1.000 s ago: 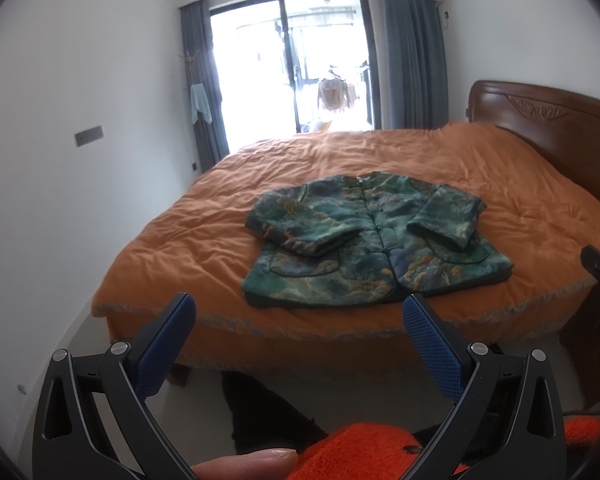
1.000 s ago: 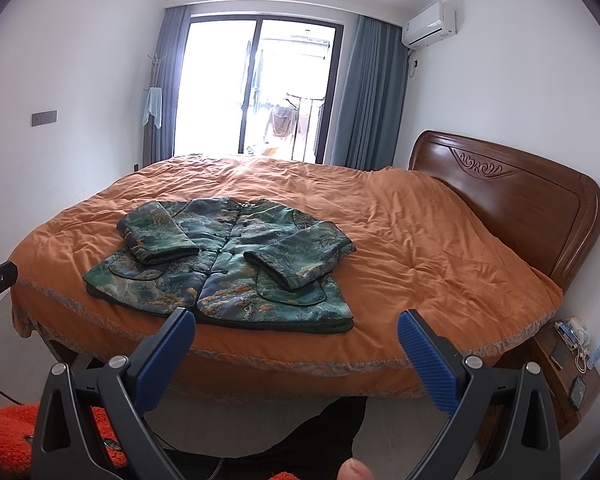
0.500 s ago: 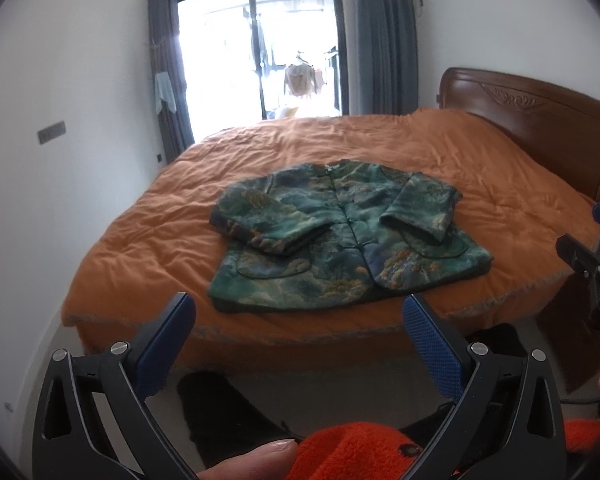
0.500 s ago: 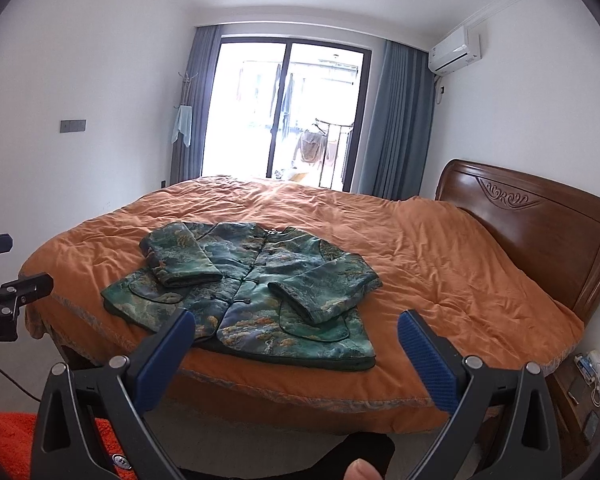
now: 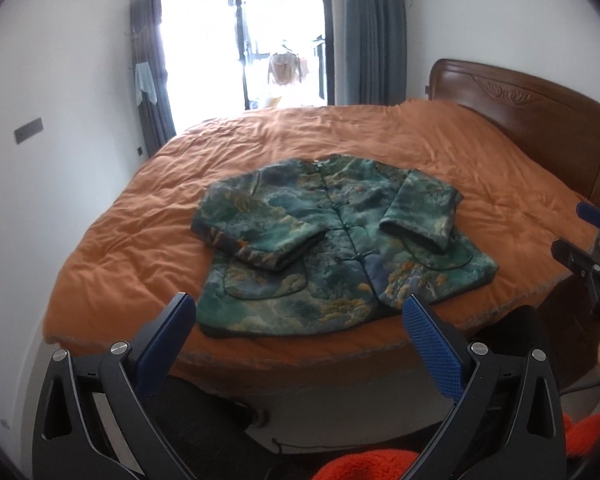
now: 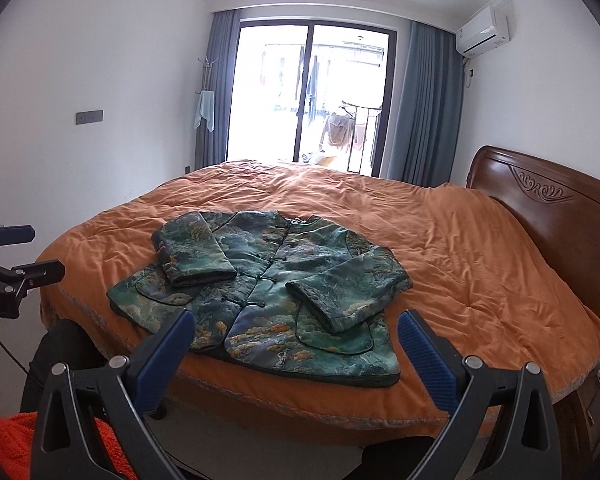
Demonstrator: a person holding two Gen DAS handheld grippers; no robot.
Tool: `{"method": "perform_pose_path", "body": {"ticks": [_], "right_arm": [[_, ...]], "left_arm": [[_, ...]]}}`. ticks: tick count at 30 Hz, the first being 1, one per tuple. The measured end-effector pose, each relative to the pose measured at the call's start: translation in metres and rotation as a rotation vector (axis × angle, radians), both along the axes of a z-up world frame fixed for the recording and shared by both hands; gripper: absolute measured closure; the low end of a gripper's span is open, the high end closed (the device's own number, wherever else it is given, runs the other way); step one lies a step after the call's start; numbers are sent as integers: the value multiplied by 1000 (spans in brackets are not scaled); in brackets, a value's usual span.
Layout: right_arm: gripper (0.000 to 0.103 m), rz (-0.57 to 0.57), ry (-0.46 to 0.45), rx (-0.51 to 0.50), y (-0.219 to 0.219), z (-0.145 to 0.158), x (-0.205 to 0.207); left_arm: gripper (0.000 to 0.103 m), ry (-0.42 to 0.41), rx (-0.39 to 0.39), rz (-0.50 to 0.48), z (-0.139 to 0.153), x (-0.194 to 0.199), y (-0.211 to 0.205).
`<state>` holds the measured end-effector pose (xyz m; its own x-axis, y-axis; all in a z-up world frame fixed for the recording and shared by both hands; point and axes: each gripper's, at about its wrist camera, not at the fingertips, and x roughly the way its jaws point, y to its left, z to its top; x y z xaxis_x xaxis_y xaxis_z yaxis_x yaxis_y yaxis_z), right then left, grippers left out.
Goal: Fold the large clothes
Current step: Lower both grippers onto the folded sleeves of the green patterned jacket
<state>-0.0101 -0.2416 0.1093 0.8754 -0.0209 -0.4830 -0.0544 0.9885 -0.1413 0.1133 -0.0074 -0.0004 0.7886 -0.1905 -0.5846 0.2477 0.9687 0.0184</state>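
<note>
Left wrist view places the jacket (image 5: 340,248) at frame centre, laid flat and face up near the lower edge of the orange bed (image 5: 140,232), both sleeves folded inward across the front; this layout probably presents the hem for the next fold. Left gripper (image 5: 296,320) is spread wide, empty, short of the bed. Right wrist view shows the right gripper (image 6: 296,336) equally released, touching nothing, with the jacket (image 6: 268,288) between its blue pads (image 6: 420,344).
</note>
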Motion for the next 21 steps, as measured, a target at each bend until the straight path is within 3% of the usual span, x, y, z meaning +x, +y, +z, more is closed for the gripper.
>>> {"method": "perform_pose_path", "body": {"ticks": [4, 9, 16, 21], "right_arm": [[0, 44, 37, -48, -8, -14, 36], [0, 55, 191, -106, -31, -67, 114], [0, 96, 418, -70, -65, -138, 212], [0, 122, 491, -108, -64, -168, 259]], "left_arm": [[0, 13, -25, -25, -6, 28, 3], [0, -28, 86, -109, -29, 90, -10], [1, 141, 134, -215, -82, 188, -25], [2, 185, 235, -290, -120, 229, -48]]}}
